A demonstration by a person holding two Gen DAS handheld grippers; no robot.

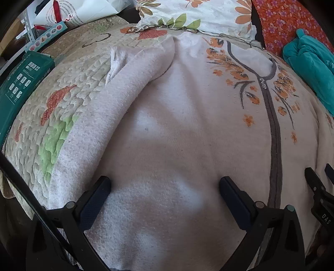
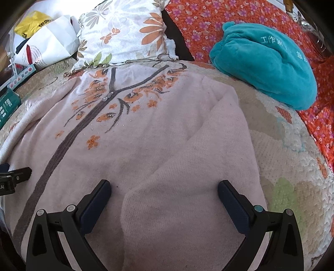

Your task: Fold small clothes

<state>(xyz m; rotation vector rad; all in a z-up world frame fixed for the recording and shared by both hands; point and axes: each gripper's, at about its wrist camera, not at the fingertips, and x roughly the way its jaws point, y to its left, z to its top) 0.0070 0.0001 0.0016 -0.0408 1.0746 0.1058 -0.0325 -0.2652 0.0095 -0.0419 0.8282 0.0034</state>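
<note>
Sweater: a pale pink knit sweater [image 2: 158,133] lies spread flat, front up, across the middle of the quilted bedspread [image 2: 277,158], neck toward the far edge, hem toward the grippers

Pattern: a grey stripe [image 1: 273,133] runs down the front, with orange flowers and small shiny beads around the neckline

Sleeves: both lie folded inward over the body; the left sleeve [image 1: 117,100] runs along the sweater's left edge, the right sleeve [image 2: 198,166] slants across its right side

Left gripper [image 1: 165,187]: jaws spread wide, nothing between them, poised just above the lower part of the sweater near its left sleeve; whether the fingertips touch the knit I cannot tell

Right gripper [image 2: 163,190]: jaws equally wide, holding nothing, poised over the folded right sleeve near the hem; its tip also shows at the right edge of the left wrist view

Pillow [image 2: 125,33]: white with orange and grey flowers, at the far edge of the bedspread just beyond the neckline

Teal bundle [image 2: 269,64]: plush cloth with pale lettering, at the far right corner, resting partly on an orange floral cover [image 2: 208,18], apart from the sweater

Green pack [image 1: 18,91]: at the left edge of the bedspread, contents not visible

White paper bag [image 2: 50,45]: beyond the far left corner, a yellow bag [image 2: 33,23] behind it; what is inside cannot be made out
</note>
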